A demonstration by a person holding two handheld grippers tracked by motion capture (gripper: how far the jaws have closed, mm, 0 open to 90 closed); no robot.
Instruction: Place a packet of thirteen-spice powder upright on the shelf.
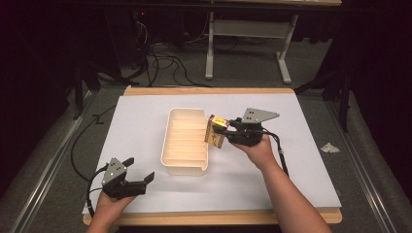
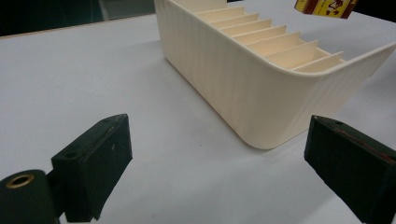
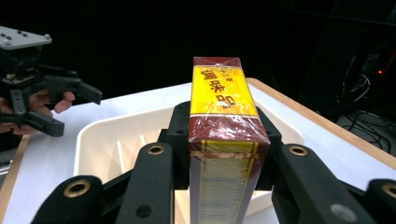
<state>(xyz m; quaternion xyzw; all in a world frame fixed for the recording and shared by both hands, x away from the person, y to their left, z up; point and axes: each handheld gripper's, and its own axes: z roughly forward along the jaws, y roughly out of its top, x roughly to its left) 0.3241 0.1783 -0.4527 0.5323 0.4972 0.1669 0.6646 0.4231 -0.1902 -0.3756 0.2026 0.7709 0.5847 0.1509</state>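
The right gripper (image 1: 227, 131), jaws clamped on the box (image 1: 216, 131), holds it over the tray's (image 1: 184, 167) right rim; the slots look empty. The left gripper (image 1: 138, 175), jaws apart, waits near the tray's front left corner.

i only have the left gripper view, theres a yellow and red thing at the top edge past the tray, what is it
Observer: A wrapped yellow and red box, clamped between the jaws of the right gripper.
Operator: is it in the tray yet
Observer: No. In the high view it is held at the right rim of the cream tray, above the slots.
Operator: and my left gripper
Observer: The left gripper sits near the table's front left corner, jaws apart, holding nothing.
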